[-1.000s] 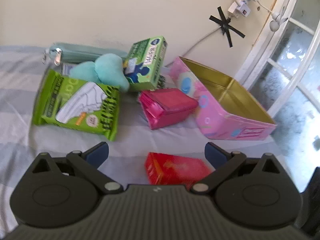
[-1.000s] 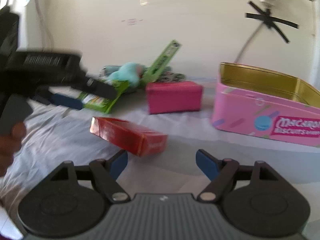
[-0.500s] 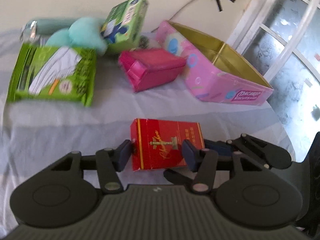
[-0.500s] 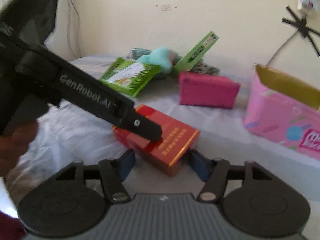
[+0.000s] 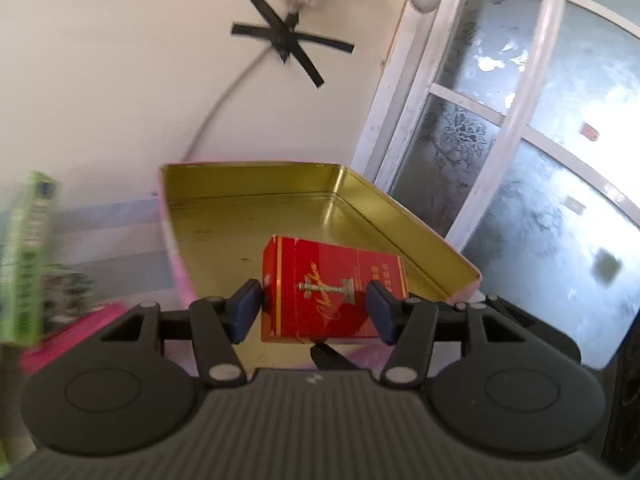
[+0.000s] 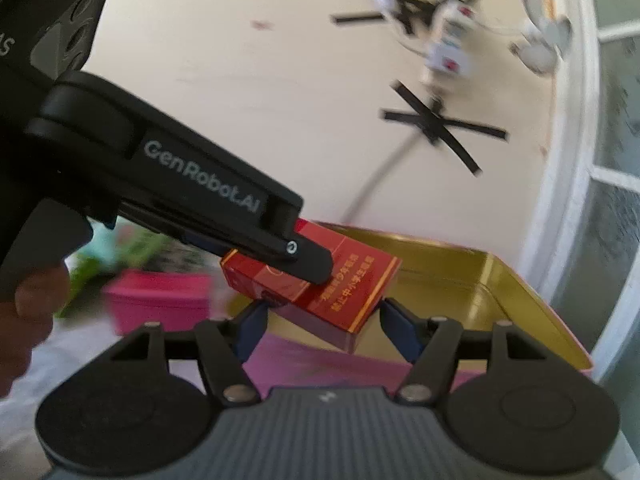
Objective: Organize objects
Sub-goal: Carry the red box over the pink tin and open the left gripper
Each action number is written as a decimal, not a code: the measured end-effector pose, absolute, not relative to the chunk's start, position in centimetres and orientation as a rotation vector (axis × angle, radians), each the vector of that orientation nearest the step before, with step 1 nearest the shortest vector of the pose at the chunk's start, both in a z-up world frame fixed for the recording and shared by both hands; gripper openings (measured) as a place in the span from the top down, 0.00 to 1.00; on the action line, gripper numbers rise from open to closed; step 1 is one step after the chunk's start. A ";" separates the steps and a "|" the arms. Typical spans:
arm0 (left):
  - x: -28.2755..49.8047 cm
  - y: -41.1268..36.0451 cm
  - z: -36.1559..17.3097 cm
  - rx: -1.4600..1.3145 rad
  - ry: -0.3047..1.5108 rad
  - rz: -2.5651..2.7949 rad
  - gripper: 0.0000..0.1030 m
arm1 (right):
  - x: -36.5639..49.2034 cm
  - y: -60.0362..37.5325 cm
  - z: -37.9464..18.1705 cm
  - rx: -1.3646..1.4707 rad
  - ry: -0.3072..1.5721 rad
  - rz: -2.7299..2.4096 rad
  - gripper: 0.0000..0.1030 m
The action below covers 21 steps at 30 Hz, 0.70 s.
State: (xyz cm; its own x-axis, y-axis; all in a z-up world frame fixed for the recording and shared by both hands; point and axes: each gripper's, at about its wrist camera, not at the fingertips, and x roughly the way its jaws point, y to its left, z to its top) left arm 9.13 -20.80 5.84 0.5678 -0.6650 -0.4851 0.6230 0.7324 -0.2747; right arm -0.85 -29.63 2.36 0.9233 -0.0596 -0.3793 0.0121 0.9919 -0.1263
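Red box [image 5: 332, 296] lifted off bed since a second ago, clenched between left tongs [image 5: 316, 310], now above tin [image 5: 248, 204] ahead (release next, likely). Right tongs [image 6: 320, 322] flanked box; grip unclear.

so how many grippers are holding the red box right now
2. The left gripper clamps the red box by its sides; the right gripper grips its lower end, above the gold-lined tin.

The red box [image 5: 332, 294], on the bed 1 s ago, is now lifted between both grippers' pads, held over the open pink tin [image 5: 248, 204].
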 end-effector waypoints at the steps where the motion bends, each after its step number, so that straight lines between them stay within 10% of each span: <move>1: 9.6 -21.6 5.5 -0.085 0.609 -0.758 0.42 | -0.3 -30.2 2.1 -0.121 0.400 -0.055 0.37; 13: 9.9 -22.6 4.3 -0.069 0.614 -0.703 0.33 | -0.7 -31.5 1.3 -0.069 0.351 -0.128 0.15; 21: 3.9 -9.9 6.0 -0.145 0.440 -0.694 0.31 | -7.0 -29.9 2.1 0.181 0.091 0.020 0.00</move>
State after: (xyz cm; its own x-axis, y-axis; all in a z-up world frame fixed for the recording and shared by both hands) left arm 3.86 -9.86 5.99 0.6818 -0.6460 -0.3432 0.5860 0.7632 -0.2723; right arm -7.03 -29.95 2.12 0.9957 0.0281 -0.0887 -0.0117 0.9835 0.1806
